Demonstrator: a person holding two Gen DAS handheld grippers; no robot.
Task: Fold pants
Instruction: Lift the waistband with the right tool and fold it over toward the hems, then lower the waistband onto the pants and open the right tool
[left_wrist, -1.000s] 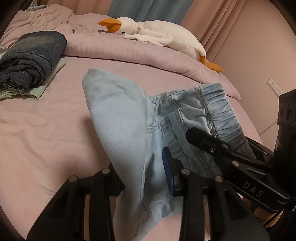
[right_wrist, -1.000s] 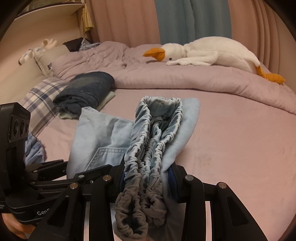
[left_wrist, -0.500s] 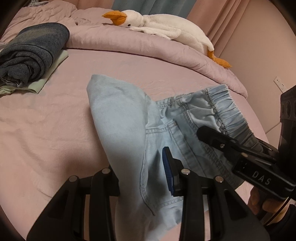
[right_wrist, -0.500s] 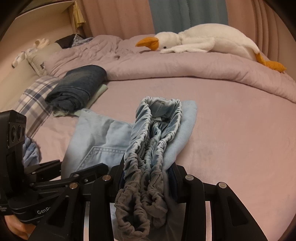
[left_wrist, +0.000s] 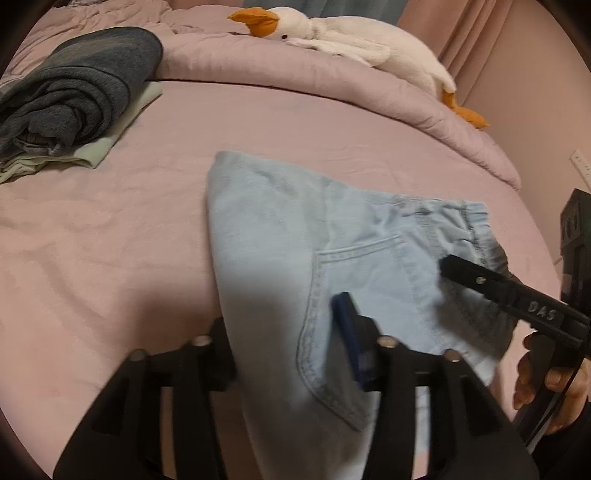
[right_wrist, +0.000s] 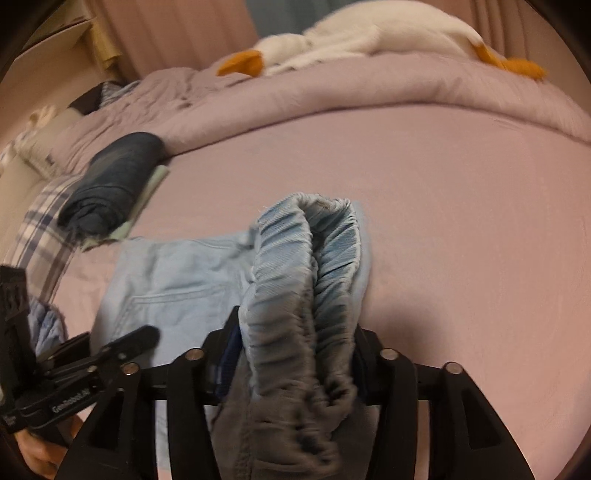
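Note:
Light blue denim pants (left_wrist: 280, 229) lie partly folded on the pink bed (left_wrist: 110, 240), back pocket up. My left gripper (left_wrist: 284, 332) straddles a fold of the leg cloth; its jaws are opening, and the blue pad (left_wrist: 347, 332) stands off the cloth. My right gripper (right_wrist: 295, 343) has the bunched elastic waistband (right_wrist: 306, 266) between its fingers. Those jaws are opening too, but the band still fills the gap and touches both sides. Each gripper shows in the other's view: the right gripper (left_wrist: 454, 269) at the waistband, the left gripper (right_wrist: 122, 347) beside the pocket.
A stack of folded dark jeans on pale green cloth (left_wrist: 74, 85) sits at the back left. A rolled pink duvet (left_wrist: 332, 85) with a white plush goose (left_wrist: 351, 33) runs along the back. A plaid pillow (right_wrist: 40, 221) lies left. A hand (left_wrist: 554, 376) holds the right gripper.
Both grippers have sunk toward the bed and the raised fold of the pants has come down flatter. The fingers of both stand slightly wider apart than before.

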